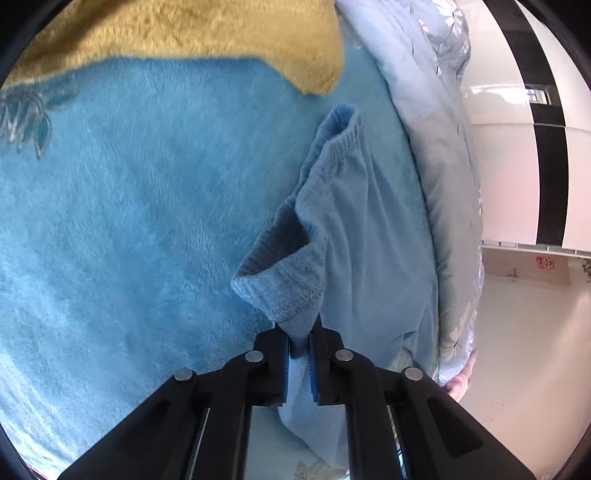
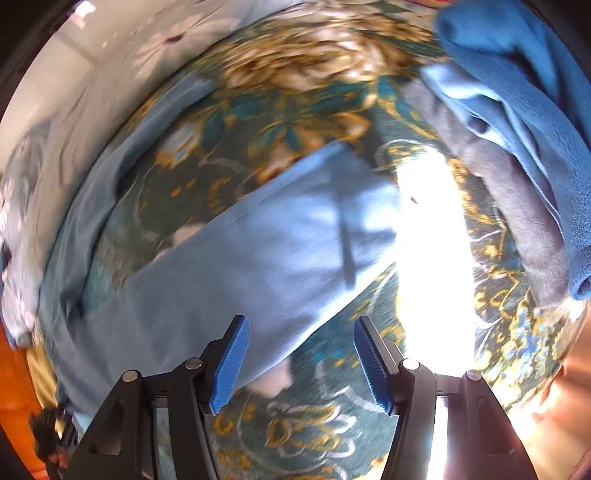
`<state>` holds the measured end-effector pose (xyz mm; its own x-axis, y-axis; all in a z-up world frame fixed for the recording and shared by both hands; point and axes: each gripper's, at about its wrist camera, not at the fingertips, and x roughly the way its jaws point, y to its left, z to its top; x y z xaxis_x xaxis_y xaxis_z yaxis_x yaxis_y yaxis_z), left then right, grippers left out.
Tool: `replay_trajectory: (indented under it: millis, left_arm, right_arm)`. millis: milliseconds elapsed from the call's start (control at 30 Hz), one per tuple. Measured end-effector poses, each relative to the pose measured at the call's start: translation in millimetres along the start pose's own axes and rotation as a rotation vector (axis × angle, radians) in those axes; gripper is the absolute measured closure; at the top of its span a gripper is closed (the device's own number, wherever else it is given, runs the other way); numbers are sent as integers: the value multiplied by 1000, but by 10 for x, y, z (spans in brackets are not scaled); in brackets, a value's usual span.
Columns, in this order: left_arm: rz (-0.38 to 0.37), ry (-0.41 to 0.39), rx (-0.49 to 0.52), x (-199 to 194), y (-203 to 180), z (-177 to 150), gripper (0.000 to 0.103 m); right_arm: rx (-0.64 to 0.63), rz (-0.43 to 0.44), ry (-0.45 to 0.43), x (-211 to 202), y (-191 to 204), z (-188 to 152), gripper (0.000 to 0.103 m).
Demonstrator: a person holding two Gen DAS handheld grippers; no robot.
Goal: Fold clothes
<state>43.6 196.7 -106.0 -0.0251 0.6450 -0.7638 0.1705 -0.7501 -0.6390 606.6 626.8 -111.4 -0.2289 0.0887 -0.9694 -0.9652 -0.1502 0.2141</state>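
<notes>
My left gripper [image 1: 298, 334] is shut on a fold of a light blue fleece garment [image 1: 343, 206], pinching it near a stitched hem; the garment hangs forward over a blue plush blanket [image 1: 147, 206]. Its elastic waistband shows at the far end. My right gripper [image 2: 301, 354] is open and empty, held above a long light blue garment [image 2: 258, 251] that lies flat and diagonal on a floral bedspread [image 2: 314, 424]. The right wrist view is blurred by motion.
A mustard plush fabric [image 1: 184, 33] lies at the top of the left wrist view. A pale blue floral quilt [image 1: 443, 155] bunches along the bed's right edge beside the floor. A heap of blue and grey clothes [image 2: 517, 122] lies at the upper right of the bedspread.
</notes>
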Motion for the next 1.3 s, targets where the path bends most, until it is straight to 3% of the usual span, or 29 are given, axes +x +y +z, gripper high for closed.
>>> replay_trajectory:
  millis: [200,267,300,333,567,833,1033,1067,1100,1133,1167,1200,1233,1300]
  left_arm:
    - [42,-29,12,-94,-83,45,95]
    - [52,-45,17,-146,-111,60,95]
    - [60,-54,19,-173,-126,67,95]
    - [74,-64,25,-214,-147,75,96]
    - [166,-82,117,-479,-199,-40,98]
    - [280,-39,98,50,-92,67,97]
    - [329,-2,116,214,-75,136,95]
    - [337,3,127,219,-100,139,89]
    - [345,8,138,223,-127,142,86]
    - [364,6,160,212,-167,141,76]
    - [391,1,184,191,-206,136,62]
    - [412,-1,205,166,-238,130,56]
    - [434,-4,230,120,-280,117,54]
    - [480,-6,281,33,-375,95,53]
  right_arm:
    - [151,102,-35,134,-338,117,44]
    - [161,116,-39,146,-342,142,66]
    - [161,118,-40,137,-336,156,88]
    - [158,123,-41,116,-329,170,100]
    - [68,109,-129,-408,-282,126,100]
    - [16,24,-23,-88,-346,-47,100]
    - [6,6,-7,-44,-330,-89,96]
    - [-1,-4,-7,-62,-329,-105,96]
    - [-7,-21,-11,-92,-328,-124,87]
    - [-11,-38,-20,-138,-325,-146,73]
    - [-14,-49,-30,-193,-324,-169,65]
    - [-13,-58,-38,-250,-320,-192,52]
    - [-9,-63,-44,-309,-316,-212,47]
    - [-24,-76,-60,-459,-215,-229,47]
